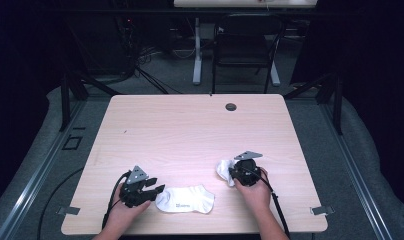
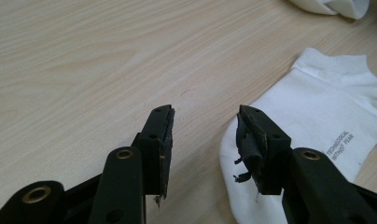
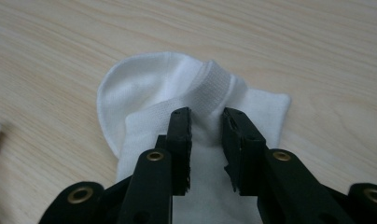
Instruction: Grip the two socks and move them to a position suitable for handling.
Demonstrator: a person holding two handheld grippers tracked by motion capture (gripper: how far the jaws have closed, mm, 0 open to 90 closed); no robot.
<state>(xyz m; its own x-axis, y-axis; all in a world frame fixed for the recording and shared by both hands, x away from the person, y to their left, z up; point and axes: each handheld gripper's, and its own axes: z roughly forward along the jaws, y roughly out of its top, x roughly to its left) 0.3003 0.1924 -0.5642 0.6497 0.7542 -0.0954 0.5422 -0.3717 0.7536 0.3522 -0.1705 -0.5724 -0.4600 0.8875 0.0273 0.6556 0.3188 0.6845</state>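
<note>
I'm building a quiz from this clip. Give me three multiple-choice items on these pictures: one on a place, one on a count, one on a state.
1. Where does the flat sock lie?
A. near the table's front edge, beside the left gripper
B. by the round hole at the far edge
C. on the chair

2. How many white socks are on the table?
A. one
B. two
C. four

3. How do the left gripper's jaws stand?
A. shut on the sock
B. shut on nothing
C. open, nothing between them

Answers: 1 A, the high view shows it near the front edge by that gripper. 2 B, one lies flat and the bunched sock is at the right gripper. 3 C, the left gripper view shows bare wood in the gap.
</note>
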